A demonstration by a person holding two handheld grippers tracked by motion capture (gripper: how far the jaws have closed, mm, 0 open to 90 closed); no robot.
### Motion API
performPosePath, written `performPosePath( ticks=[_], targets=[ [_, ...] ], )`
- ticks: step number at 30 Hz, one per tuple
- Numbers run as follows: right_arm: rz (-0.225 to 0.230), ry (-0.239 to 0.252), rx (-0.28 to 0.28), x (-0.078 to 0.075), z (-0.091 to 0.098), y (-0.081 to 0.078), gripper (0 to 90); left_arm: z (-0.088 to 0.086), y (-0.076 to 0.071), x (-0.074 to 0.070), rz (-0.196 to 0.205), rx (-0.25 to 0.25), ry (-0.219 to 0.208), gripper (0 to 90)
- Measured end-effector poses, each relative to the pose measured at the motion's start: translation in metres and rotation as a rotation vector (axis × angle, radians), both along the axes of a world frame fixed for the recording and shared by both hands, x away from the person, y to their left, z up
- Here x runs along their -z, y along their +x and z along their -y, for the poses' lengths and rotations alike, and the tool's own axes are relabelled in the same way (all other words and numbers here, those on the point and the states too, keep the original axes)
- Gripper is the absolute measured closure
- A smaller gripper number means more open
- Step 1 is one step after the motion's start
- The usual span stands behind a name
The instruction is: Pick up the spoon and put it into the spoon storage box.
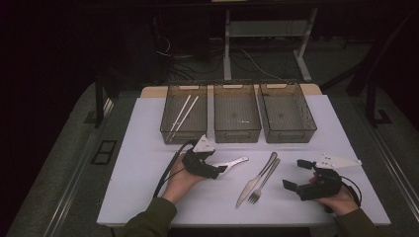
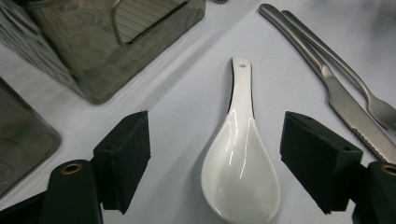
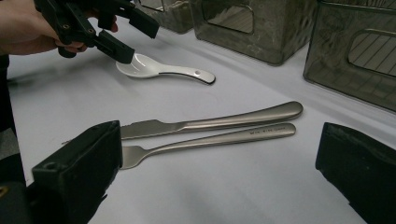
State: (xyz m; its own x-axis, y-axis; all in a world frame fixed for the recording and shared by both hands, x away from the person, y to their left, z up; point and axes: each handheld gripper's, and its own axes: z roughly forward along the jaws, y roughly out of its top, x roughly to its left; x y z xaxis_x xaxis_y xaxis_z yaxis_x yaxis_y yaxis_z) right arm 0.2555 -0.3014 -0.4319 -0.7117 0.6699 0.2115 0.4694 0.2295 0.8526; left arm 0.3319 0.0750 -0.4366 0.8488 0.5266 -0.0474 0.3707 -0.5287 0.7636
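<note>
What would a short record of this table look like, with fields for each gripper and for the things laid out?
left gripper: open, jaws either side of the white spoon, not pressing it
right gripper: open, holds nothing, near the knife and fork
knife and fork: side by side on the white table
bins: three in a row; chopsticks in the left one

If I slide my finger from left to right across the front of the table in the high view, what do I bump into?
Left claw → white ceramic soup spoon → table knife → fork → right claw.
</note>
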Motion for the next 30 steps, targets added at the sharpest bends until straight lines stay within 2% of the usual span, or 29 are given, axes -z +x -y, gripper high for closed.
performPosePath(
  ticks=[13, 25, 30],
  targets=[
    [0.001, -0.002, -0.003, 0.0, 0.0, 0.0, 0.9, 0.001, 0.003, 0.007, -0.012, -0.017, 0.045, 24.4],
    [0.002, -0.002, -0.003, 0.0, 0.0, 0.0, 0.9, 0.004, 0.003, 0.011, -0.019, 0.001, 0.086, 24.6],
    [0.002, -0.002, -0.002, 0.0, 0.0, 0.0, 0.9, 0.005, 0.002, 0.011, -0.014, 0.02, 0.094, 28.9]
  ],
)
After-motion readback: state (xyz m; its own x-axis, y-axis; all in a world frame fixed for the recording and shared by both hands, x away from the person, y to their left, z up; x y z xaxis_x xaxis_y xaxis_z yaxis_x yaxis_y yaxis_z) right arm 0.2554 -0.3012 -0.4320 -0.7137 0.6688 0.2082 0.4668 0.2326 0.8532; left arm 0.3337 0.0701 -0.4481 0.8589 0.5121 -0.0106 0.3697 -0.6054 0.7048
